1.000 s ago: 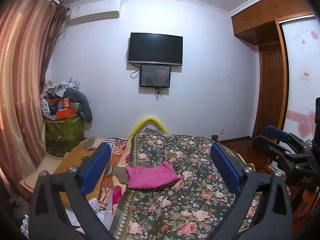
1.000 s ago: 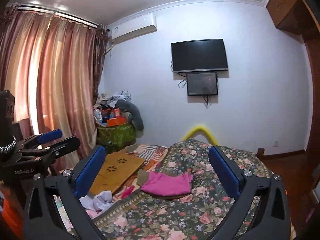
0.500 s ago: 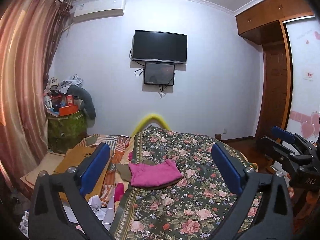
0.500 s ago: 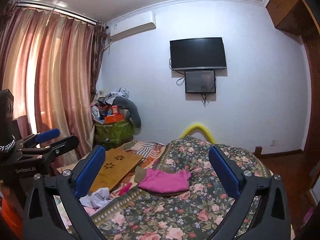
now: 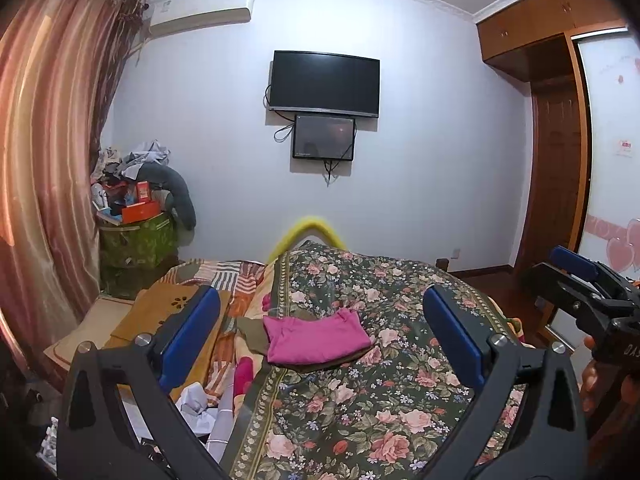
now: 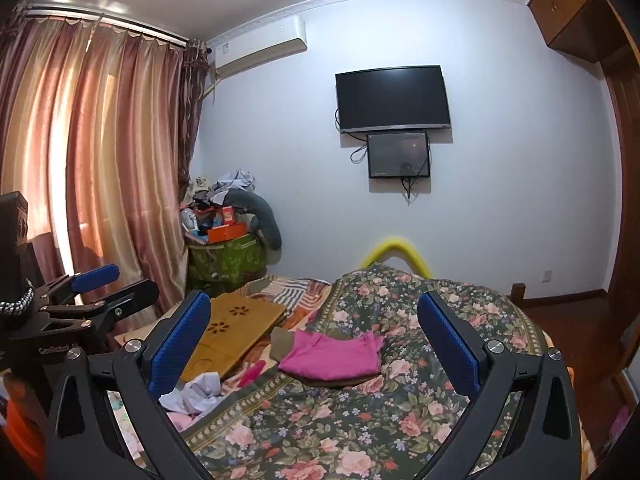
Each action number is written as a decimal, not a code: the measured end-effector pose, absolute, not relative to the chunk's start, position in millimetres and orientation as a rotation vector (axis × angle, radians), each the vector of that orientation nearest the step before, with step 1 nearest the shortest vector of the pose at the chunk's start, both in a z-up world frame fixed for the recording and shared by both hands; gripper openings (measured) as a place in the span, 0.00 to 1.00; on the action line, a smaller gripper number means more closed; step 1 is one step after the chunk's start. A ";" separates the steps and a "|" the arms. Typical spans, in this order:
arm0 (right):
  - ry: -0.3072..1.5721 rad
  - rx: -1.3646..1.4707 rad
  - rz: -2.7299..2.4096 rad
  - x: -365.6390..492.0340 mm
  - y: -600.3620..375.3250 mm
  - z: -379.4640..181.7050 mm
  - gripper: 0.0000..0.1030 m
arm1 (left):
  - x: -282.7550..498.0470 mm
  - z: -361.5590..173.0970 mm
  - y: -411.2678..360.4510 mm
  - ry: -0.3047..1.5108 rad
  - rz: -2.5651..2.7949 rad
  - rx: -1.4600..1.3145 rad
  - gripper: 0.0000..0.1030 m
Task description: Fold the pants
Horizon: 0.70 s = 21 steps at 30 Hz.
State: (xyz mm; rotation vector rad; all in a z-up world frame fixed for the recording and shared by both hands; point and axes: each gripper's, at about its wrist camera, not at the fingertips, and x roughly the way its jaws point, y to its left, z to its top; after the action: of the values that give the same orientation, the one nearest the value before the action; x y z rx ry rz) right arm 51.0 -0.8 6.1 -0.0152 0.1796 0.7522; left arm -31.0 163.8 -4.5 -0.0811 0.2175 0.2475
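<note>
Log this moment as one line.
left tongs: open, empty | right tongs: open, empty | pink garment: folded on floral bedspread

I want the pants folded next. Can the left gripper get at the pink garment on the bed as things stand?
Probably yes. The left gripper is open, holds nothing, and faces the pink garment, which lies atop the floral bedspread with nothing between.

I'm in a home bedroom: a bed (image 5: 392,392) under a floral cover, a wall-mounted TV (image 5: 325,83) on the far wall, curtains (image 6: 92,168) left, wooden wardrobe (image 5: 548,12) right.
</note>
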 end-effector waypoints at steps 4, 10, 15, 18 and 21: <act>0.189 -0.017 0.752 52.5 1.0 4.9 1.00 | -30.1 -5.8 166.4 0.226 0.244 -0.091 1.00; 0.201 -0.024 0.752 54.1 3.0 3.5 1.00 | -26.8 -7.7 164.9 0.235 0.246 -0.081 1.00; 0.207 -0.020 0.751 57.0 2.5 3.8 1.00 | -24.6 -7.4 162.9 0.240 0.231 -0.075 1.00; 0.211 -0.016 0.749 57.8 2.7 3.9 1.00 | -24.3 -7.1 160.2 0.239 0.226 -0.067 1.00; 0.212 -0.014 0.748 58.3 2.0 3.5 1.00 | -24.0 -6.3 158.1 0.237 0.218 -0.058 1.00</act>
State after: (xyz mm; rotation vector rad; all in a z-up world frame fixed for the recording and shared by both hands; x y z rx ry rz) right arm 58.3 2.0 3.5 -0.0135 0.2123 0.7481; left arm -24.0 158.1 -6.3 -0.0575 0.2375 0.2177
